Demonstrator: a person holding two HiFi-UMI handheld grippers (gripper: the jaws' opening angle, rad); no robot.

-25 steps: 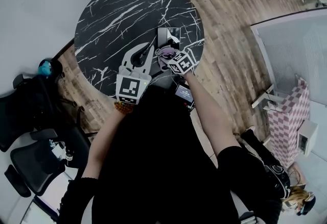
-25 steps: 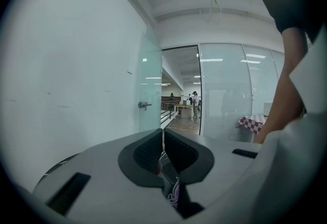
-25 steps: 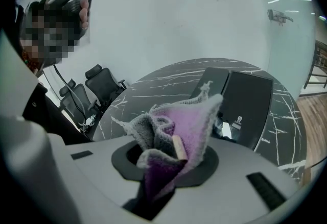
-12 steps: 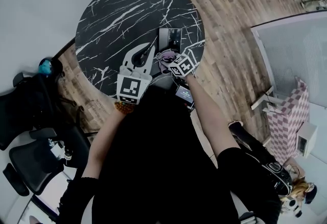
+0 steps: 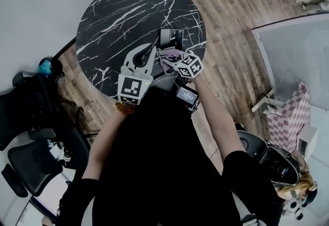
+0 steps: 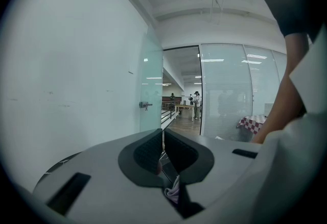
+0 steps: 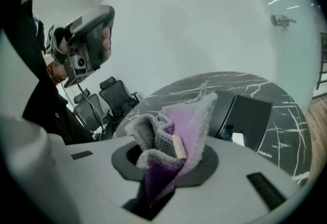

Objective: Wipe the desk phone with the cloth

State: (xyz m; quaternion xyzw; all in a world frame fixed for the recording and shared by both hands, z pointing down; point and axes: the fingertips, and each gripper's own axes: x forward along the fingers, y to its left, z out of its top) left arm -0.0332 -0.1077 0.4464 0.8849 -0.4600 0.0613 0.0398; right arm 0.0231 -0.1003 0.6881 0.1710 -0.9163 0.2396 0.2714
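Observation:
A black desk phone (image 5: 171, 38) stands on the round black marble table (image 5: 118, 14), near its right edge. In the right gripper view the phone (image 7: 245, 115) is just beyond my jaws. My right gripper (image 5: 174, 60) is shut on a purple and grey cloth (image 5: 168, 55), which bunches up between the jaws (image 7: 176, 136) and hangs just short of the phone. My left gripper (image 5: 150, 48) hovers over the table left of the phone, its jaws shut with nothing between them. The left gripper view (image 6: 162, 154) looks over the table toward a white wall and a glass door.
Black office chairs (image 5: 31, 117) stand to the left of the table, also seen in the right gripper view (image 7: 115, 96). Wooden floor lies to the right, with a frosted glass partition (image 5: 298, 45) and a checkered cloth-covered stand (image 5: 290, 117). A person crouches at the lower right (image 5: 280, 168).
My right gripper has drifted a little to the right and back from the phone with the cloth. The left gripper has barely moved. The person at the lower right has shifted.

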